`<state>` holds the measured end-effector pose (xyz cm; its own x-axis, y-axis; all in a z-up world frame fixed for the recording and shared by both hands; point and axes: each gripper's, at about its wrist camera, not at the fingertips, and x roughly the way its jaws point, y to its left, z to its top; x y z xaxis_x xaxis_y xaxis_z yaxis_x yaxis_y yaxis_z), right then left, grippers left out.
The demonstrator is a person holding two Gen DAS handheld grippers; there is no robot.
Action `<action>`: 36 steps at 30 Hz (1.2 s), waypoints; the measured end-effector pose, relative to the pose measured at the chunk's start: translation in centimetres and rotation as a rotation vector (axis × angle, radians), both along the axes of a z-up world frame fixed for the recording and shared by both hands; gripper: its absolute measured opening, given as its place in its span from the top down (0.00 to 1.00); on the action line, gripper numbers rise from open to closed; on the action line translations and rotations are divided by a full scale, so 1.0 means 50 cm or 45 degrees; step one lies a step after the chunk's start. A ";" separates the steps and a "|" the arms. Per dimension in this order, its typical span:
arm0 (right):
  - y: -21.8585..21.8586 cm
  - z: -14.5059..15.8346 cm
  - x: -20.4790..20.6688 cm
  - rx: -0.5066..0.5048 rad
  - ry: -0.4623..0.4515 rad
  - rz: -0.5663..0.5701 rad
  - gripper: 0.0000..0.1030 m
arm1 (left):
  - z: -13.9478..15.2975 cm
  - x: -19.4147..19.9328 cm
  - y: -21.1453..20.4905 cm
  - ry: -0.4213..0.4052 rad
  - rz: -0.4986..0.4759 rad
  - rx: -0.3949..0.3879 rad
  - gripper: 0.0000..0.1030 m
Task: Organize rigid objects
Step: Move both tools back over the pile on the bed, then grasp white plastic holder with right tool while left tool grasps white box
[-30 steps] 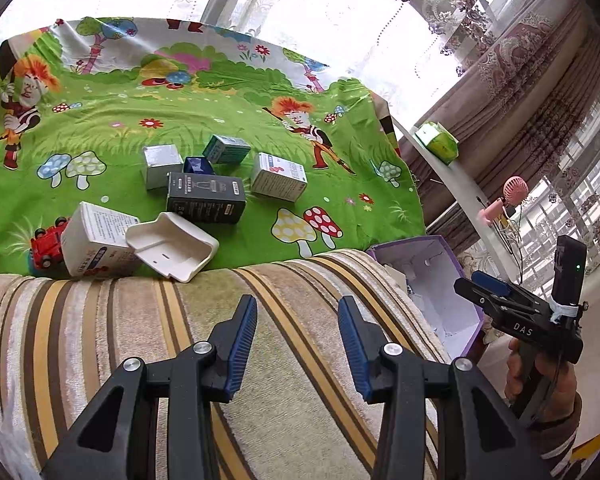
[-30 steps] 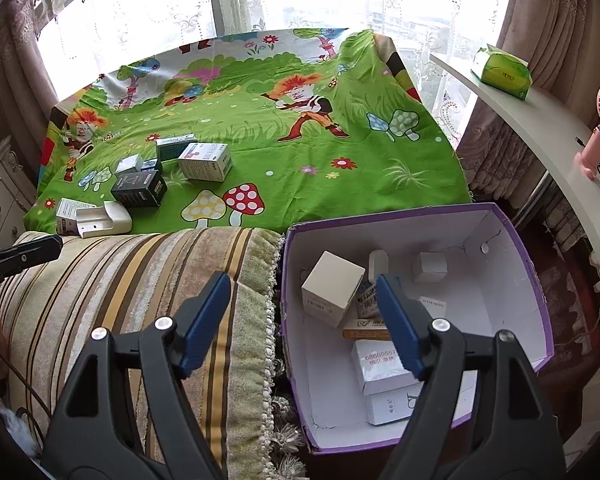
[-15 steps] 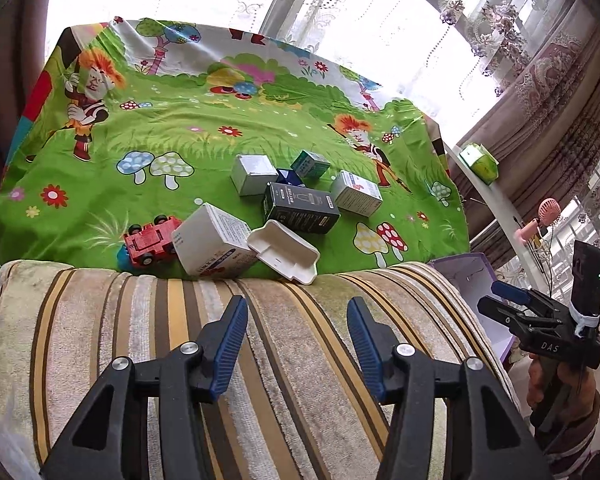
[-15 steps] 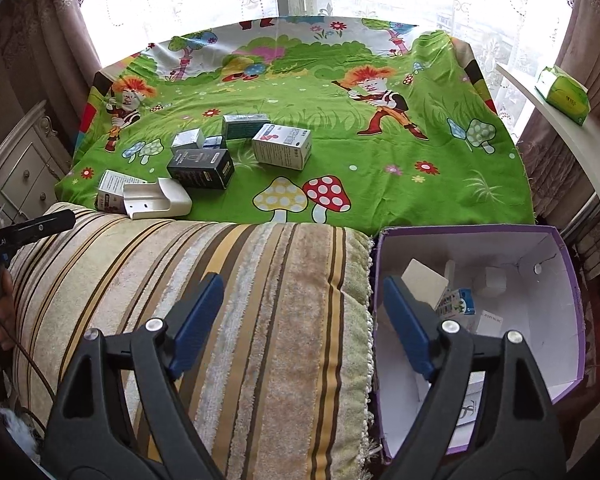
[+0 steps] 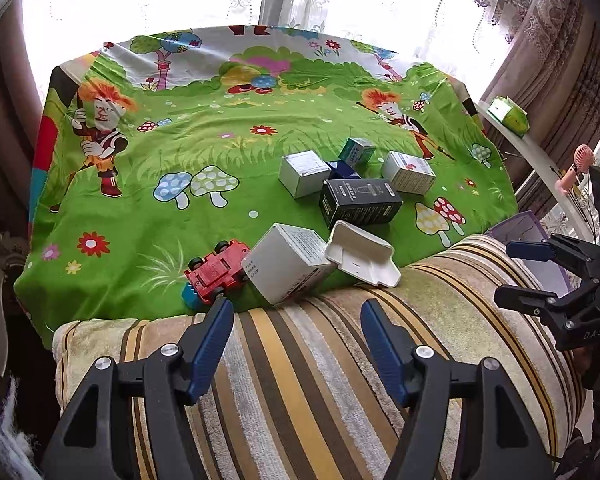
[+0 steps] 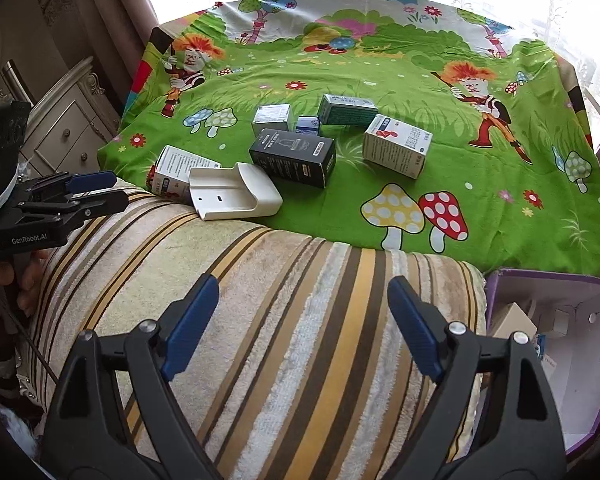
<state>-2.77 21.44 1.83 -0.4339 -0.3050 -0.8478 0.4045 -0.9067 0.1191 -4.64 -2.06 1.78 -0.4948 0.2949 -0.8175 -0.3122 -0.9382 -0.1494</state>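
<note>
Several small boxes lie clustered on the green cartoon sheet: a black box, a white box, a grey box, a teal box and a red-printed white box. A white plastic holder and a red toy car lie at the sheet's near edge. My left gripper hovers over the striped cushion just short of them, its jaws opening with nothing between. My right gripper is also over the cushion, jaws opening and empty. The purple box holding several boxes sits at its right.
A striped plush cushion runs along the sheet's near edge. A carved dresser stands at the left. A white shelf with a green tissue pack and a pink fan is at the right, and curtains hang behind.
Both views have swung left, away from the purple box and toward the cluster on the sheet. Both grippers' jaws have spread wider and hold nothing.
</note>
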 end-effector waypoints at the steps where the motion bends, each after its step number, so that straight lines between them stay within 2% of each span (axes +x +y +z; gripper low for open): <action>1: -0.012 -0.003 -0.005 0.001 -0.009 0.018 0.13 | -0.001 -0.006 0.001 -0.002 -0.014 -0.015 0.35; 9: -0.066 -0.024 -0.060 0.046 -0.062 0.062 0.13 | -0.020 -0.049 0.024 -0.014 -0.129 -0.166 0.35; 14: -0.088 -0.033 -0.107 0.023 -0.083 0.050 0.13 | -0.030 -0.061 0.040 -0.005 -0.194 -0.229 0.35; 21: -0.114 -0.064 -0.173 -0.043 -0.190 0.072 0.13 | -0.041 -0.083 0.045 -0.004 -0.237 -0.280 0.35; 31: -0.136 -0.116 -0.224 -0.109 -0.325 0.127 0.13 | -0.049 -0.090 0.065 0.011 -0.323 -0.313 0.35; 36: -0.142 -0.136 -0.239 -0.153 -0.386 0.150 0.18 | -0.051 -0.093 0.072 0.009 -0.351 -0.311 0.35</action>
